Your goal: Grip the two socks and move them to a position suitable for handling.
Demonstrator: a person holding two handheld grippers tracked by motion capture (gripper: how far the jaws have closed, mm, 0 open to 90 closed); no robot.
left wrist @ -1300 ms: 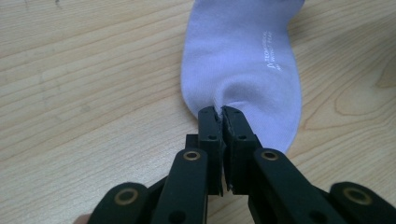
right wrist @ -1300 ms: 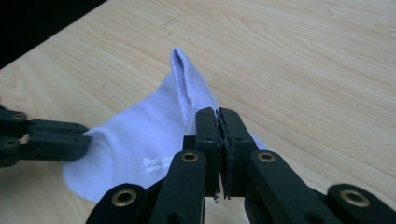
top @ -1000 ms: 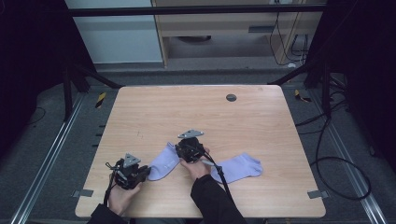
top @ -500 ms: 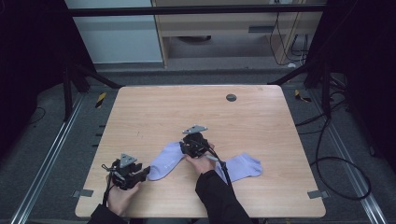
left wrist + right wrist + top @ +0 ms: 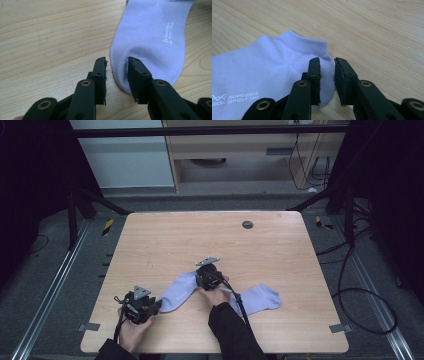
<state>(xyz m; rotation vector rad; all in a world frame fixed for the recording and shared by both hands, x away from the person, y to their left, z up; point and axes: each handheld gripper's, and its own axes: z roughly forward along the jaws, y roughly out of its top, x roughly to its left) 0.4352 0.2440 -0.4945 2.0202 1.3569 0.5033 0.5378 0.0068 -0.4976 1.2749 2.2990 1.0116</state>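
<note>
While the desk [image 5: 165, 240] is plain pale wood with a straight grain and rounded corners, the two socks on it are soft lilac knit, lying flat near its front edge. The left sock [image 5: 181, 290] runs slantwise between both hands; the right sock [image 5: 260, 297] lies past the right forearm. The high view alone takes in both socks together.

The right gripper [image 5: 327, 75] has its black jaws a little apart and just been closing, with the ribbed cuff corner of the left sock between them; can't tell if the pads actually pinch it. That view picks up white lettering on the fabric.

The left gripper [image 5: 117, 75] sits at the rounded toe end, jaws also a bit apart and just been closing, toe seam bunched between them, the right jaw touching the fabric.
</note>
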